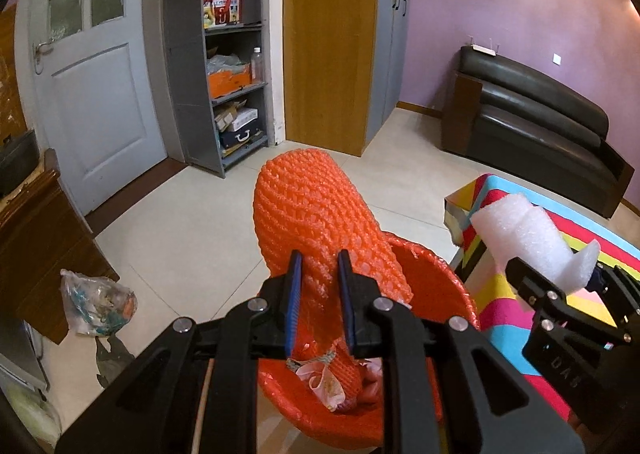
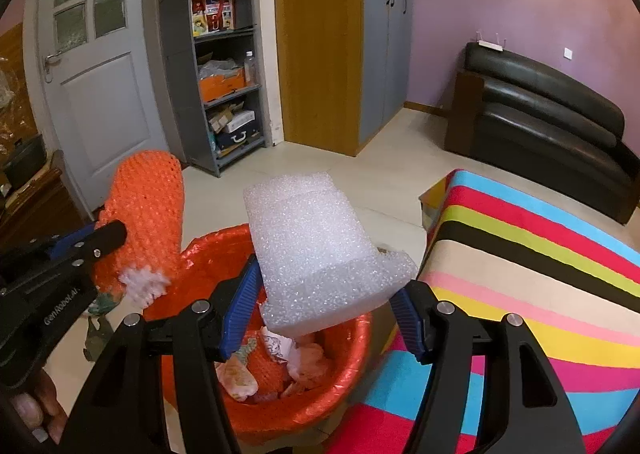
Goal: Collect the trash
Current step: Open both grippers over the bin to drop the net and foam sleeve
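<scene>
The left hand-held gripper (image 1: 320, 286) pinches an orange foam net (image 1: 316, 214) above the orange bin (image 1: 432, 278). The right hand-held gripper (image 2: 326, 308) clamps a white foam piece (image 2: 316, 246) over the same bin, beside the striped desk (image 2: 520, 274). Only the right wrist view shows the bin's contents clearly: crumpled paper scraps (image 2: 280, 346). Only the left wrist view shows a plastic trash bag (image 1: 98, 302) on the floor (image 1: 192, 230). The bin's base is cut off in both views.

bin (image 2: 352, 338) left of table (image 2: 520, 274), sofa (image 2: 548, 114) behind, shelf (image 2: 224, 54) beside door (image 2: 100, 86)
</scene>
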`<state>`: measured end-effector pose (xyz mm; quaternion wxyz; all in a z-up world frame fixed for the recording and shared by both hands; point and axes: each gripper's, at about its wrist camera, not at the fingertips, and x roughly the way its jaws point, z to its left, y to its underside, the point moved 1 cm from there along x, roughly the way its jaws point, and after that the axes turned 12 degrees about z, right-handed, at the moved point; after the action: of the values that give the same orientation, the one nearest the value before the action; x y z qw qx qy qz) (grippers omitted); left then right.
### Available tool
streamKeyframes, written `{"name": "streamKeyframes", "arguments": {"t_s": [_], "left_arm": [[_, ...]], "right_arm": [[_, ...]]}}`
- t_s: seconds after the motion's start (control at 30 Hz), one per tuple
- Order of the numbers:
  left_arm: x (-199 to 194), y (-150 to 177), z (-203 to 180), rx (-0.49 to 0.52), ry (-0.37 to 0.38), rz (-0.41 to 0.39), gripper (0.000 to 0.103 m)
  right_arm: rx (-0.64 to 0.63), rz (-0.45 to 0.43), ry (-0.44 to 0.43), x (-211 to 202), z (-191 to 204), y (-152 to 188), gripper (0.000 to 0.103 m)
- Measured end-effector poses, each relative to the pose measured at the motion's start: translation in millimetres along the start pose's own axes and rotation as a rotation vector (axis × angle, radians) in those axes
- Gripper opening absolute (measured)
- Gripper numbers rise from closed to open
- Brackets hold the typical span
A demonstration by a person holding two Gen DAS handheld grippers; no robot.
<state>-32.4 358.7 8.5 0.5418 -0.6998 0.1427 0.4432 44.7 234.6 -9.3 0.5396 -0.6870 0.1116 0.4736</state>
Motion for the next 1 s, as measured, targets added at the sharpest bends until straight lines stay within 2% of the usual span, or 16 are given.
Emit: {"name": "streamKeyframes", "arguments": {"t_s": [0.1,0.2,0.23,0.3,0.47,1.0], "left_arm": [[3,0,2,-0.003,-0.003,0.007,0.019],[5,-1,2,-0.007,0.0,0.012,0.023],[6,-2,2,-0.009,0.0,0.013,0.025],[6,-3,0,-0.015,0.006,0.016,0.039],[7,-2,-2,-0.016,0.002,0.02,0.044],[10,-1,-4,-0.017,0.011,0.041,0.044]], "right_arm": [[-0.007,0.005,-0.011,3,3,-1,0.062],[-0.004,0.005,-0.014,4,1,0,0.074],[-0.005,0.005,-0.012,5,2,0,0.074],[-0.006,0.008,-0.01,5,0,0,0.074],[0.005,0.015,0.003,6,-5,2,0.074],[0.025,0.018,0.01,-2,-22,11,0.074]]}}
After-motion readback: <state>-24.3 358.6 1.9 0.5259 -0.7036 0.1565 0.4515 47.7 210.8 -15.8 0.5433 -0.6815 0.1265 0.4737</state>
